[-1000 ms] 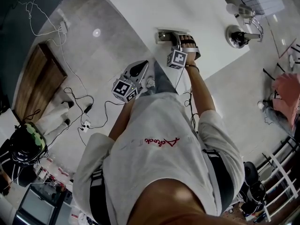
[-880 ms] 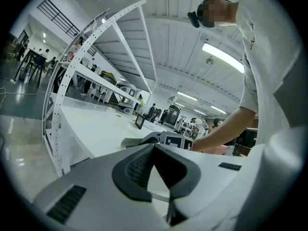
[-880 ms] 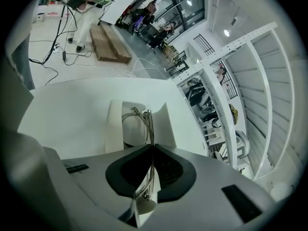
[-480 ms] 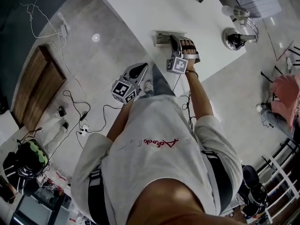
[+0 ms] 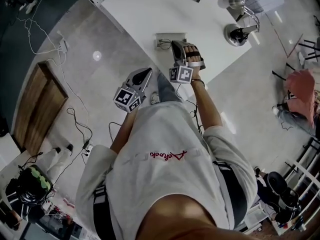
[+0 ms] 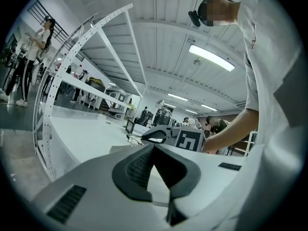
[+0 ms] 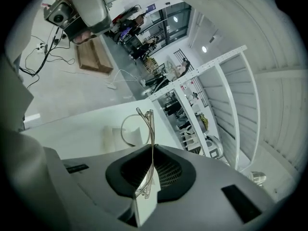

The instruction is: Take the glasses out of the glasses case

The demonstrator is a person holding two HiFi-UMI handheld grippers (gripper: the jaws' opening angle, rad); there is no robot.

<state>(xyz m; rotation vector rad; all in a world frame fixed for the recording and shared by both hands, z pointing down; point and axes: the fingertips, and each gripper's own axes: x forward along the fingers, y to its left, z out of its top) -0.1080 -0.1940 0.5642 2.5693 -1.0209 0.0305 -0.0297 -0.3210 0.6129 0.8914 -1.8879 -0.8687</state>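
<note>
**Item 1:** thin, clear-framed glasses, folded. They are pinched between the pads of my right gripper. The arms run down between the fingers and the lens rims stand out past the fingertips, touching nothing else.

**Item 2:** pale rectangular glasses case. It lies on the white table, beyond and below those fingertips and apart from the glasses. I cannot tell how its lid stands.

**Item 3:** left gripper. Its fingers are together with nothing between them.

**Progress:** removal looks done; setting the glasses down may remain.

**Writing:**
- The white shirt carries red script I cannot read.
- The marker cubes bear patterns only.
- No brand shows on the glasses or the case.
</note>
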